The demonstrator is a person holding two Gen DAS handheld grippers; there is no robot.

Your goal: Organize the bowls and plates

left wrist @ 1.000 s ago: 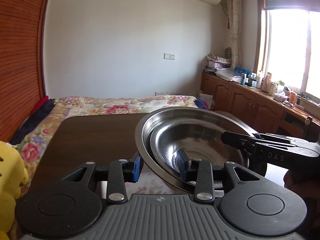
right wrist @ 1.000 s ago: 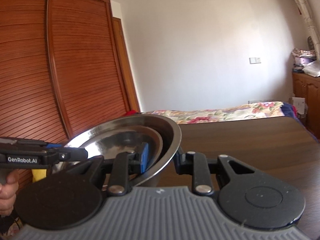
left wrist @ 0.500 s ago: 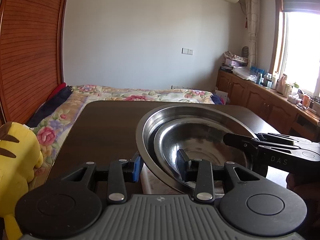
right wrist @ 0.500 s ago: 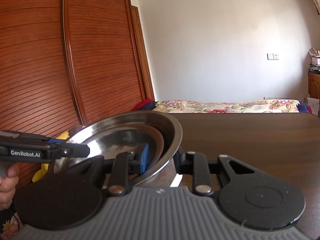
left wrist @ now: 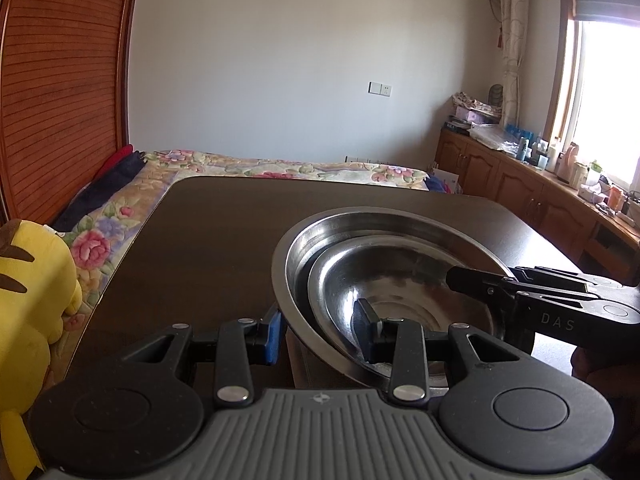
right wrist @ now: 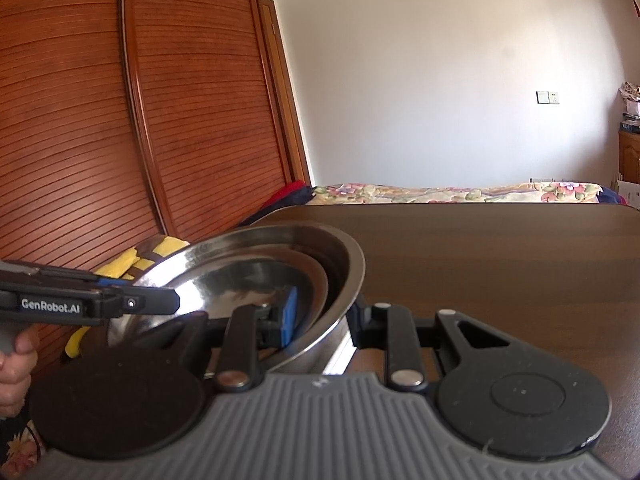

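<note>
Step in hand, by my reading: carrying a nested stack of steel bowls, both claws sharing the load

Left claw (left wrist: 318,330) pinches the near rim of the outer bowl (left wrist: 298,248), one pad outside the wall, the other inside, against the inner bowl (left wrist: 400,280). Right claw (right wrist: 322,314) pinches the opposite rim the same way, blue pad inside, dark pad outside. Each claw shows in the other's view, coming in from the side

Stack is tilted, above the near edge of the dark worktop (left wrist: 224,232); whether its base touches the surface I cannot tell

Next move, judged: level the stack, set it down on the worktop, then spread both claws together so neither side drops first. Inner bowl sits loose in the outer one and could slide or clatter if the tilt grows

Around: yellow plush toy (left wrist: 28,300) at the left edge, floral bed (left wrist: 280,168) beyond the far end, slatted wardrobe (right wrist: 100,120), cabinets (left wrist: 520,192) under the window. Nothing on the worktop blocks a set-down
</note>
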